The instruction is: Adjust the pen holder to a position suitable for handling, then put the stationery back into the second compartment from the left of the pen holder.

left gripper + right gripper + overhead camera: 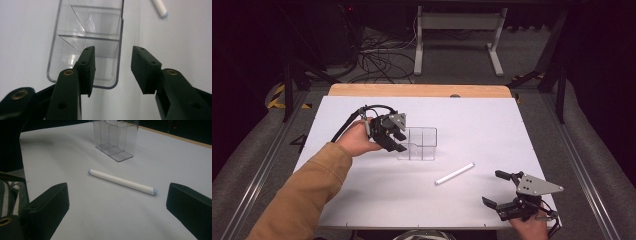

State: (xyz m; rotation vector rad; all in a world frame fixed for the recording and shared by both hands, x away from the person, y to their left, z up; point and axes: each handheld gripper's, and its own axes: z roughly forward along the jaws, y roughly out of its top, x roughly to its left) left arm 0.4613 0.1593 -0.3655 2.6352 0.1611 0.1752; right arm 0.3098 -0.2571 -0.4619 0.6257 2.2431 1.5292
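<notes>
Organizer [418, 144]: light, stiff, slick plastic; grip a wall | left tongs [394, 135] spread beside it | right tongs [501, 189] spread, empty.

Looked all over for writing and honestly there's nothing readable anywhere. The clear plastic divided box [417, 143] has no label or brand on it, the white paper-wrapped stick [454, 173] is blank, and the white table sheet [472, 120] carries no print either. The yellow-and-black striped tape [276, 96] on the floor at the left is just hazard striping, no words on it. The grey three-cornered plate [538, 186] shows only small holes, no numbers.
</notes>
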